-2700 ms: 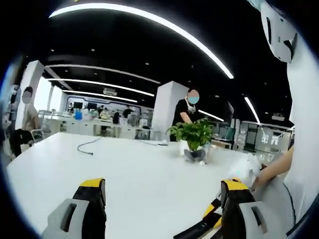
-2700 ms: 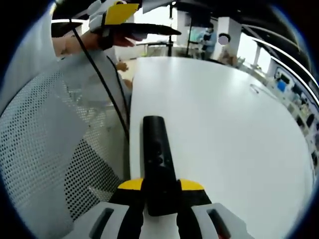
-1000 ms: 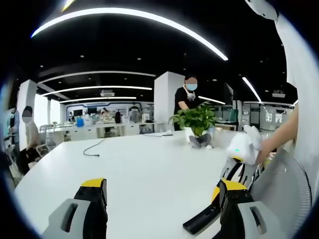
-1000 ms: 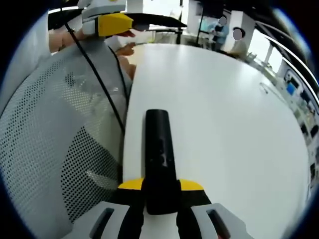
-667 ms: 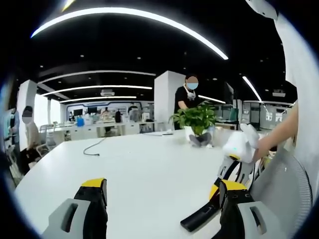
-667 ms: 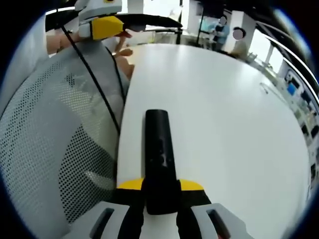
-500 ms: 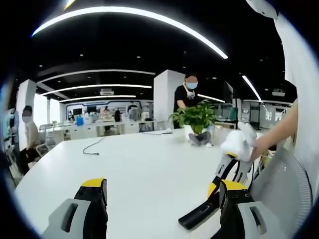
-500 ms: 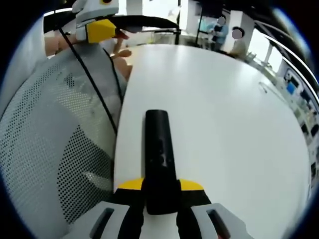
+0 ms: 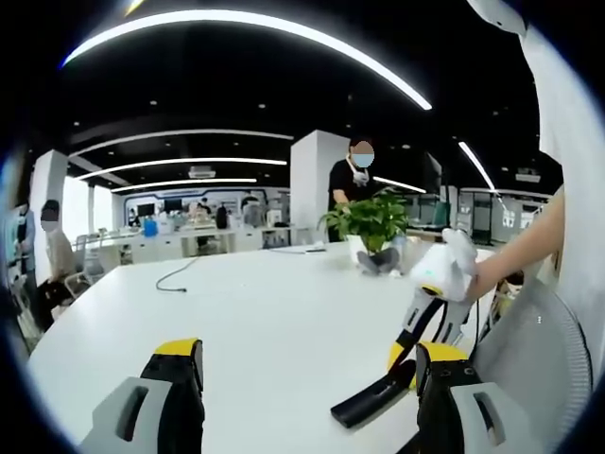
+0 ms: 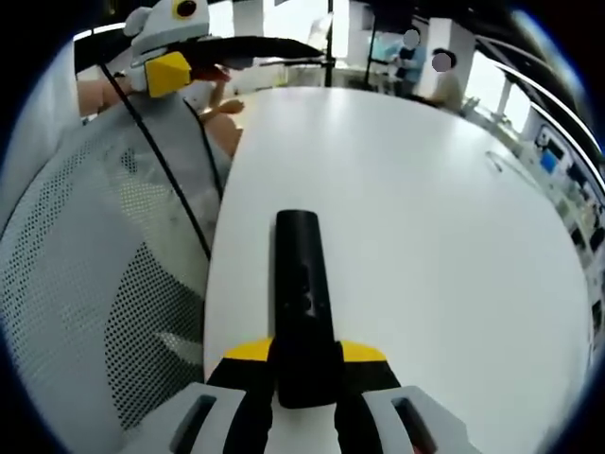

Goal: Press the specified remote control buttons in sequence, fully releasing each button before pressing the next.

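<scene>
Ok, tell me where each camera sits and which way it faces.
Left gripper view: rides the left hand-held gripper, open, looking level across the white table to a potted plant.
Right gripper view: rides the right hand-held gripper, looking down its black remote.
Shared: table, remote, right hand-held gripper.

Matt black plastic remote point(image 10: 302, 284); smooth white table point(image 10: 425, 218)

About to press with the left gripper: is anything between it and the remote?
Nothing visible. The left gripper is open above bare white table; the right gripper holds the black remote control.
</scene>
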Motion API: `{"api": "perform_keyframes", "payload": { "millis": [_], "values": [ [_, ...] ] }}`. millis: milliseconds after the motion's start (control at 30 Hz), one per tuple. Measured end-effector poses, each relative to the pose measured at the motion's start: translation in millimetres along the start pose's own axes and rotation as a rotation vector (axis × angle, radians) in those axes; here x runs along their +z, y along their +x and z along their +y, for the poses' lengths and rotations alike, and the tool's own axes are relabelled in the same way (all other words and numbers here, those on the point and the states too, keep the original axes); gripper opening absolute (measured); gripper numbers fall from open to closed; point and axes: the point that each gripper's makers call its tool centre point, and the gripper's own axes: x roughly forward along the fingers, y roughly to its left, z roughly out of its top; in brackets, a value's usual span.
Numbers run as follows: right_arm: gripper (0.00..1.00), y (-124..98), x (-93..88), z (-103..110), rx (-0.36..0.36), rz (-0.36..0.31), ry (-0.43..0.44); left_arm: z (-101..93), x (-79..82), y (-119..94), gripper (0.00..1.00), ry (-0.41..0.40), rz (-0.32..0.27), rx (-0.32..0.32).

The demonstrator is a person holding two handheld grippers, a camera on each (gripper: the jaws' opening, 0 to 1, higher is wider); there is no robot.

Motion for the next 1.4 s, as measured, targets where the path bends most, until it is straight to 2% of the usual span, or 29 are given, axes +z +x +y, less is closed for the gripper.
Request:
{"api": "perform_keyframes", "payload": {
  "millis": [400,967,1400],
  "values": [
    [0.21,0.1,1.0,-6.1,0.007,-0.011,0.026,-0.4,0.3,-0.5,0.97,0.002,0.0,-0.002],
    [0.21,0.0,0.6,-13.5,0.009,-0.016,0.004,0.5,2.9,-2.0,0.97,0.002,-0.013,0.006],
    [0.22,-0.2,-0.2,-29.9,-0.015,0.004,-0.008,1.1,4.0,-2.0,0.97,0.001,-0.018,0.007]
  ]
}}
